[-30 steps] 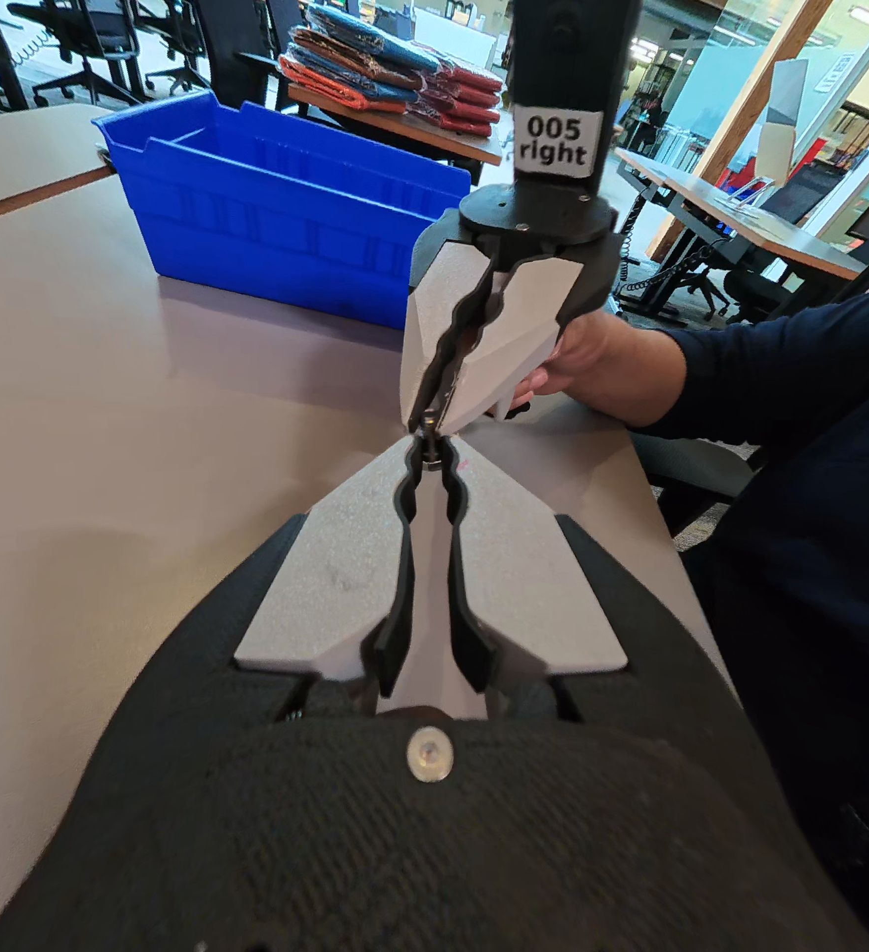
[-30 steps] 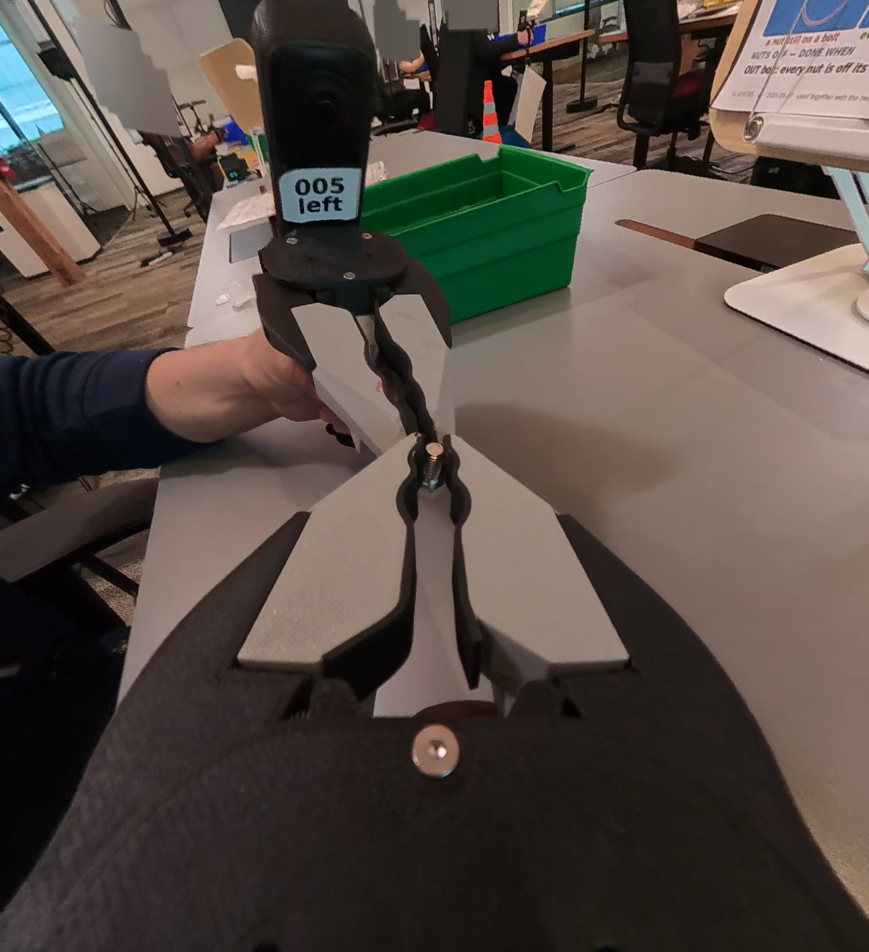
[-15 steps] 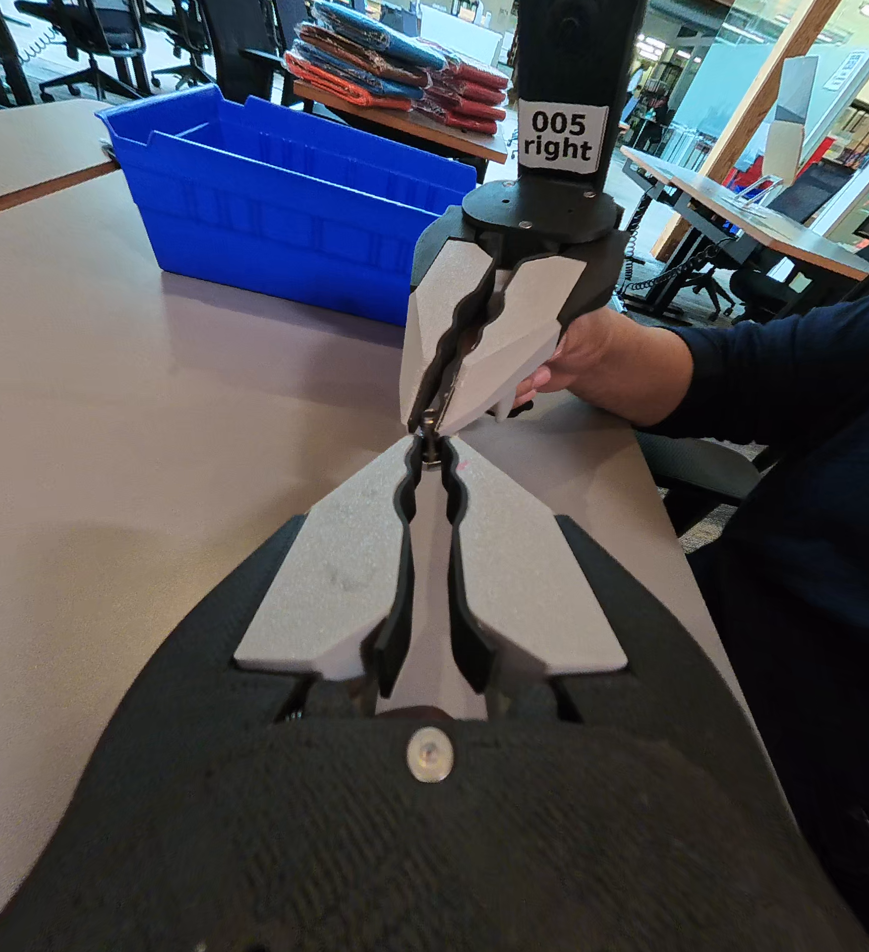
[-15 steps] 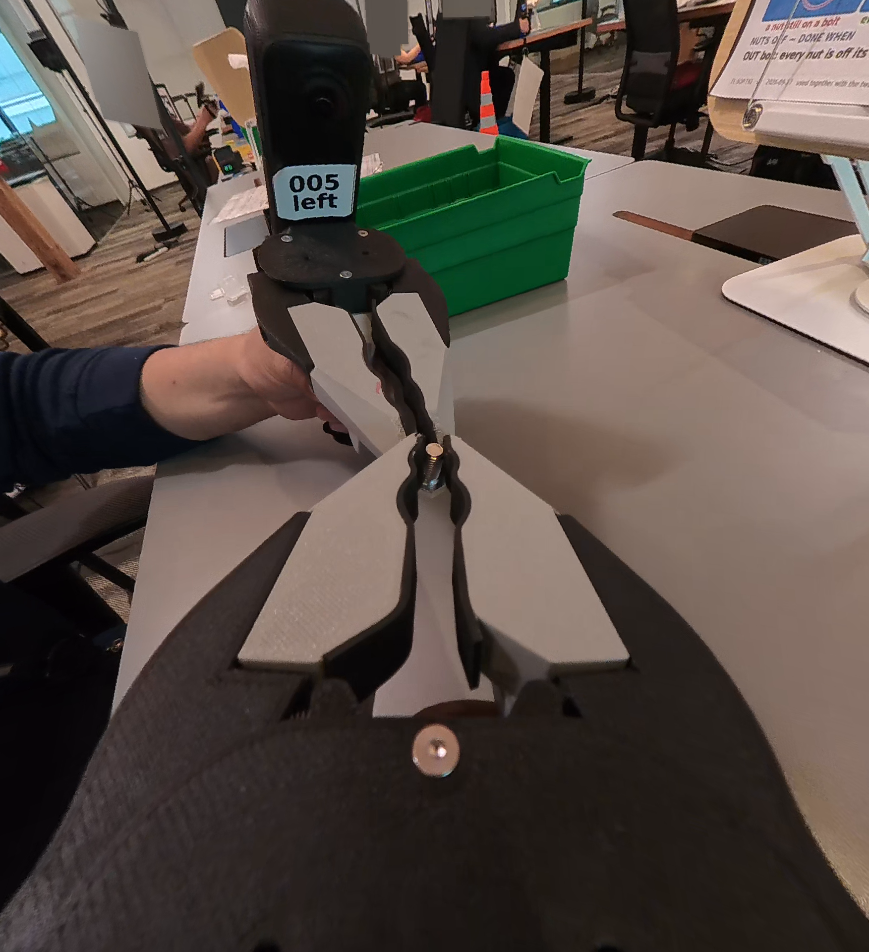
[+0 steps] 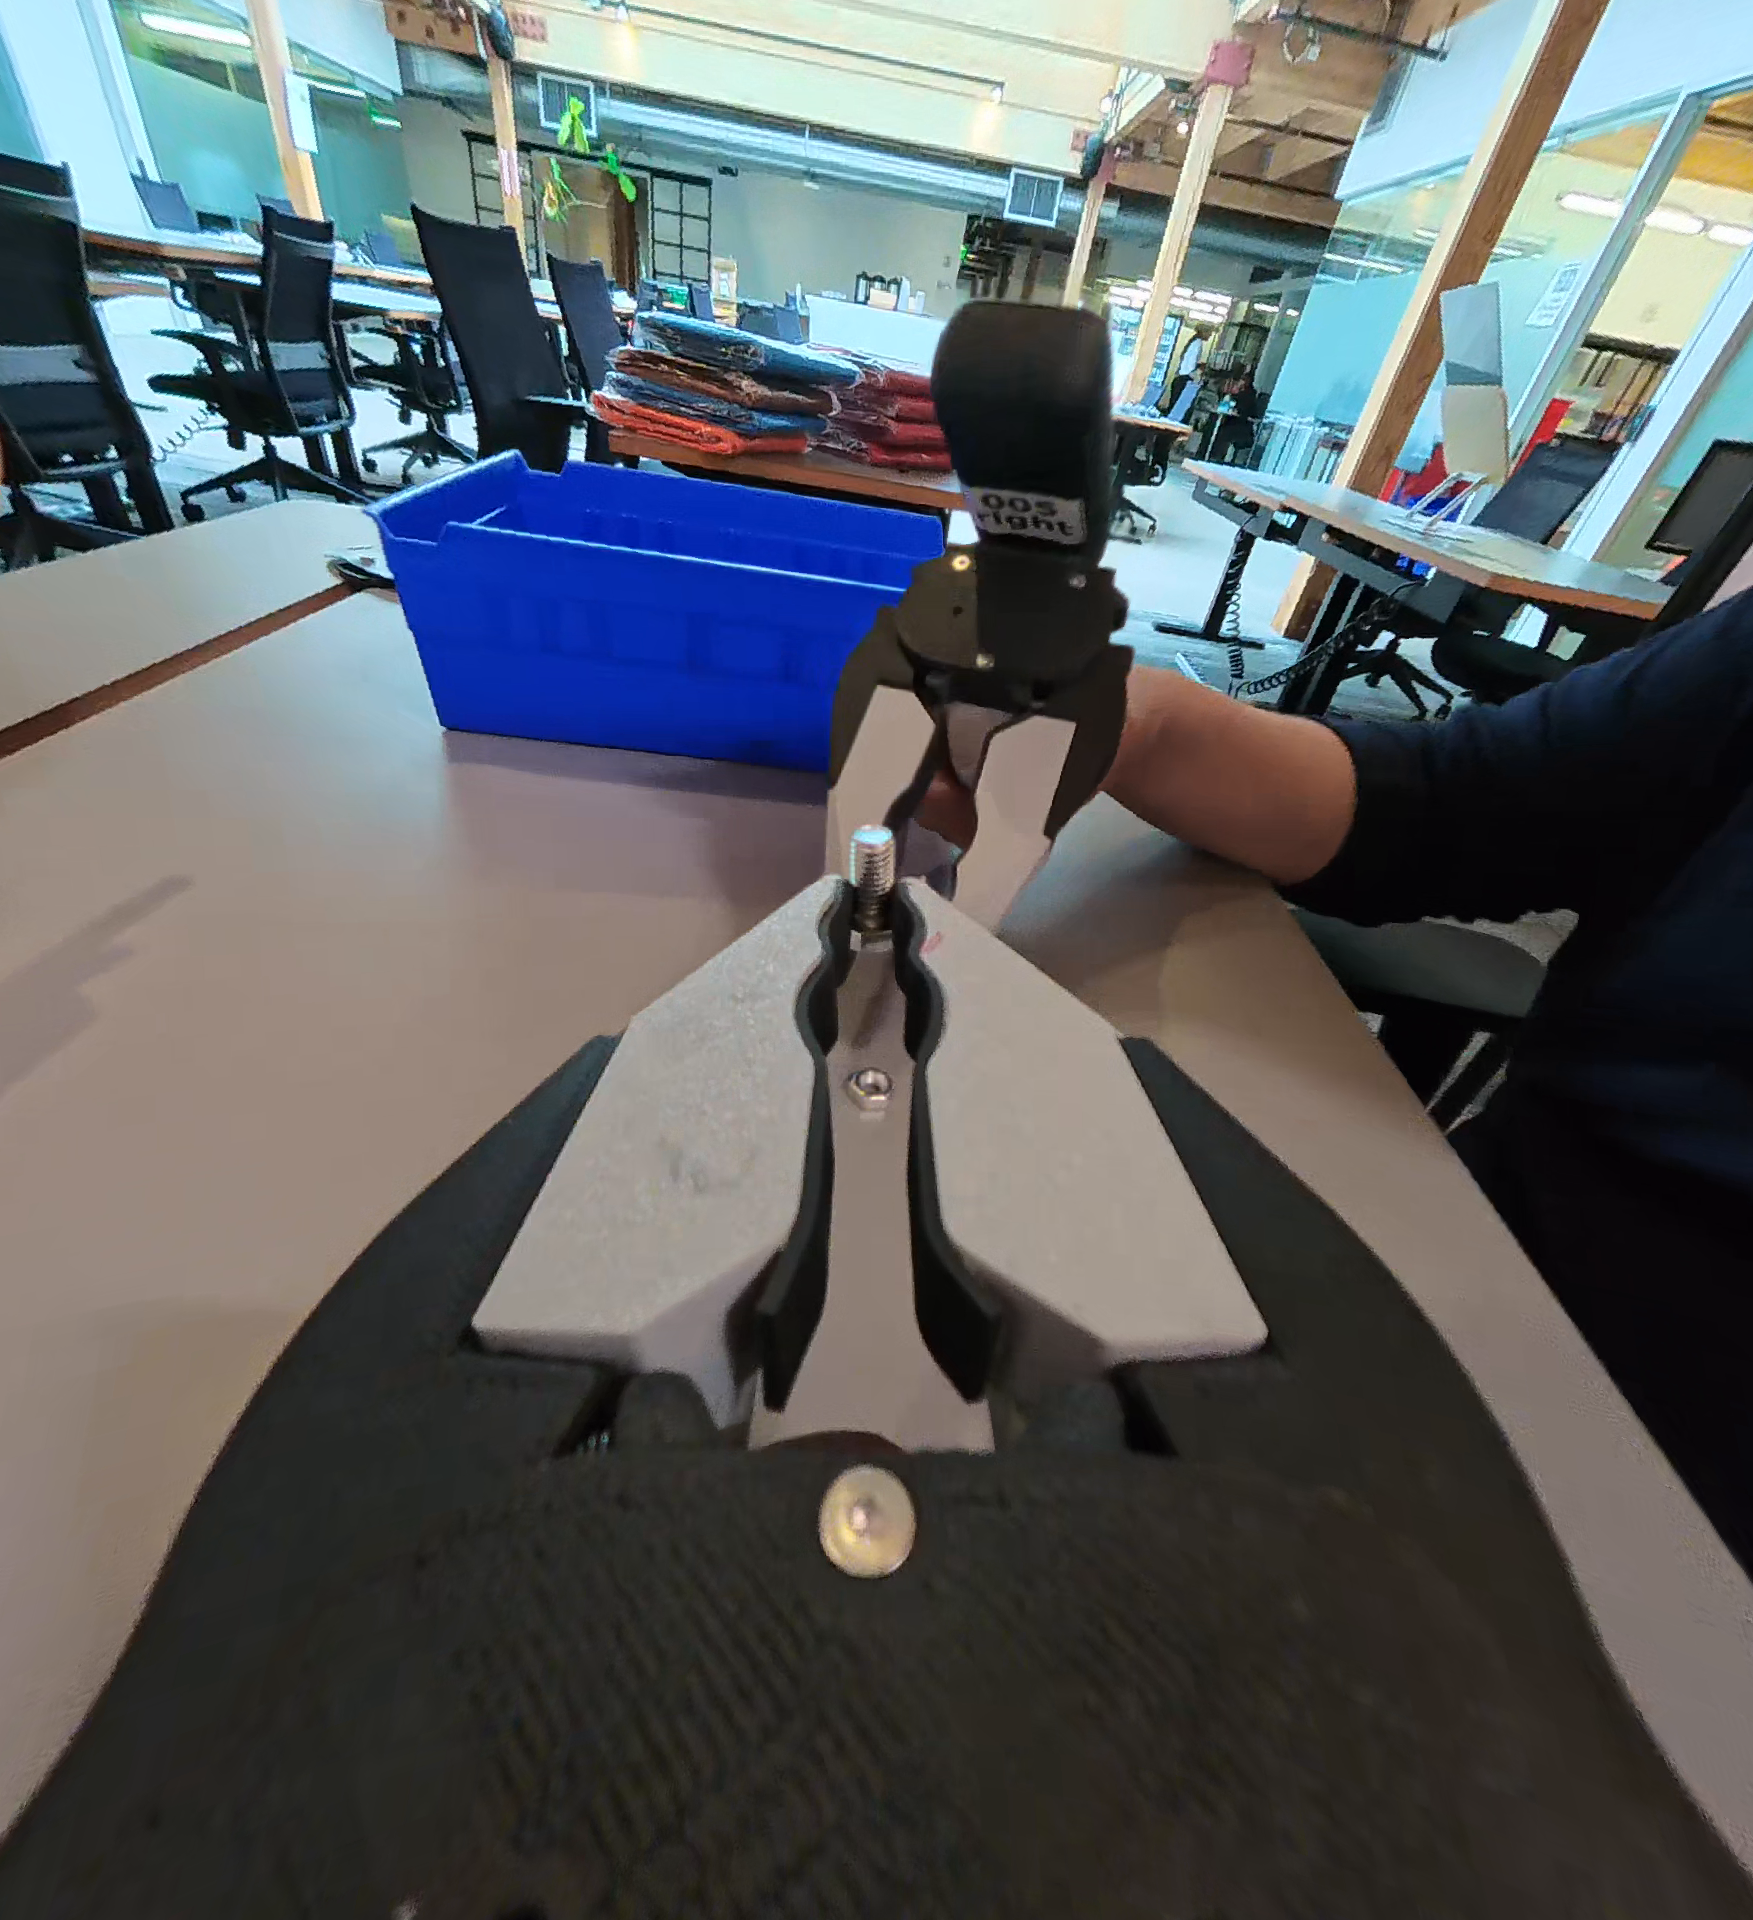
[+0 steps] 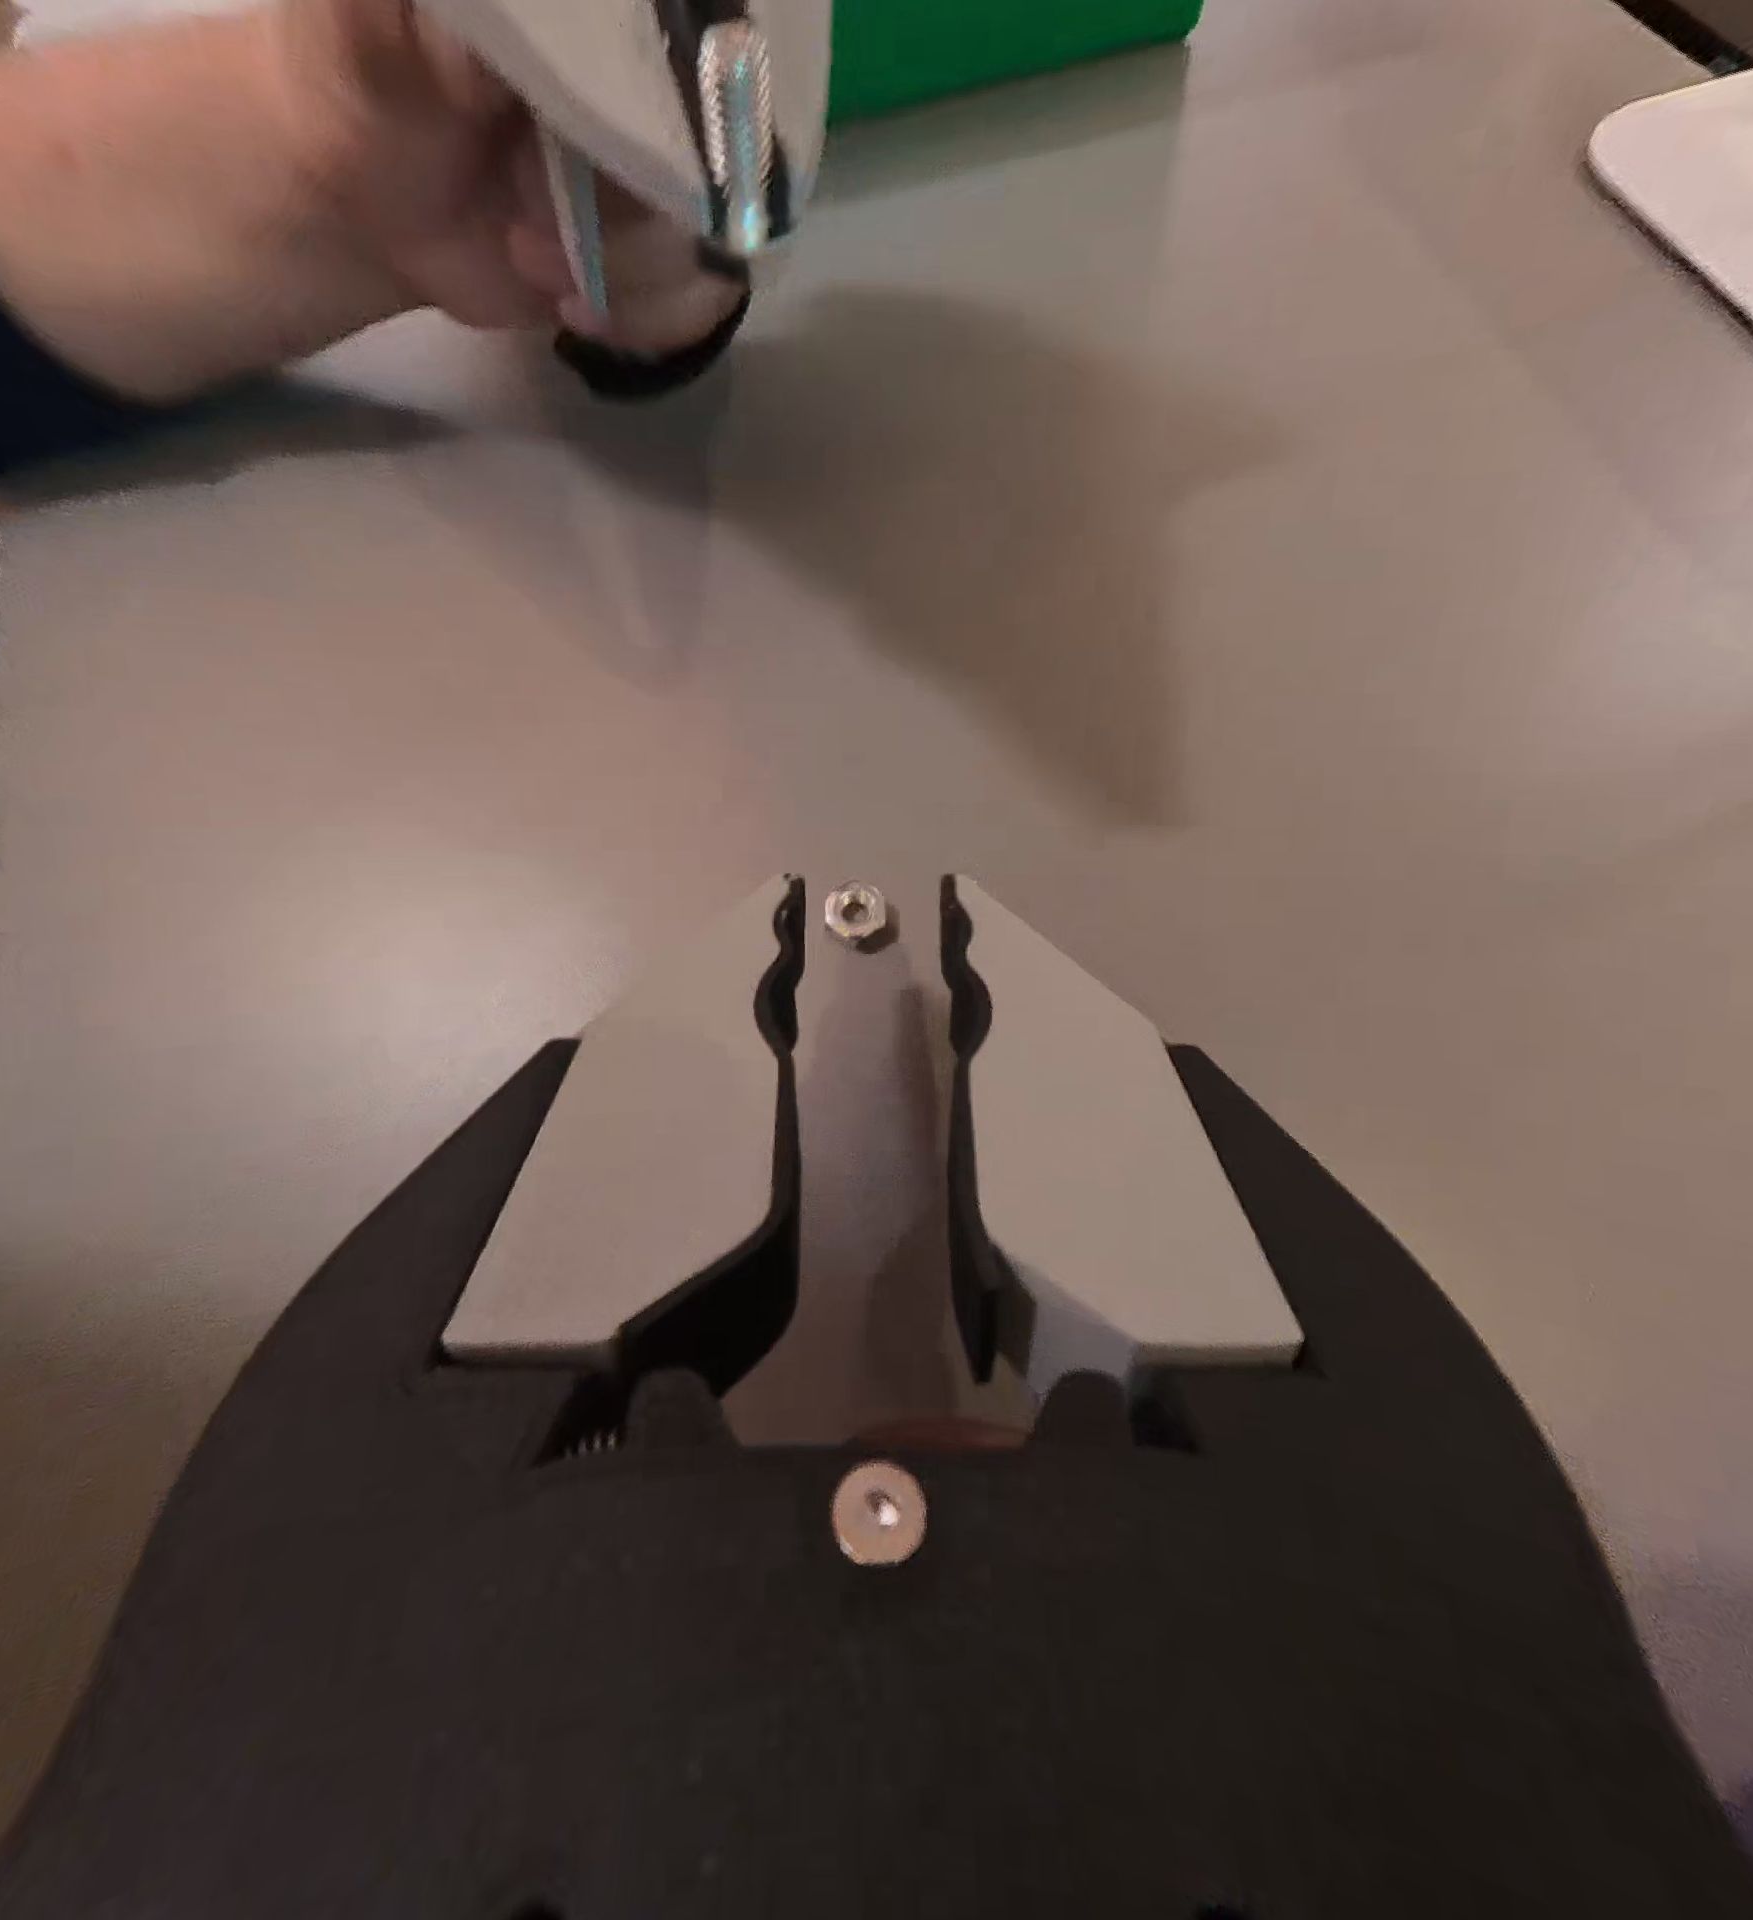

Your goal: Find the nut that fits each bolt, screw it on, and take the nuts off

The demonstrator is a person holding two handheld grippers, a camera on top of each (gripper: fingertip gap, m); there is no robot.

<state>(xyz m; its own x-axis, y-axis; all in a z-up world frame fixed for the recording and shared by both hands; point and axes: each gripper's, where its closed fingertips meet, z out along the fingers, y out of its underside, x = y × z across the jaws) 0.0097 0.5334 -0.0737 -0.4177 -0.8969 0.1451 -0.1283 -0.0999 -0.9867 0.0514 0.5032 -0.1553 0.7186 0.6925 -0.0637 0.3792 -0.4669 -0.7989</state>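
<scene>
- Gripping a silver bolt (image 5: 870, 871) by its lower end, the left gripper (image 5: 870, 914) holds its jaws closed on it; the threaded tip stands upright above the fingertips.
- Below it, a small hex nut (image 5: 869, 1088) lies flat on the grey table (image 5: 228, 935), seen through the gap between the left fingers.
- From the right wrist view, the same nut (image 6: 855, 914) rests loose between the tips of the right gripper (image 6: 870, 904), whose jaws are parted and touch nothing (this view is motion-blurred).
- Farther off, a blue bin (image 5: 643, 623) sits on the table.
- A green bin (image 6: 997, 52) sits at the far edge.
</scene>
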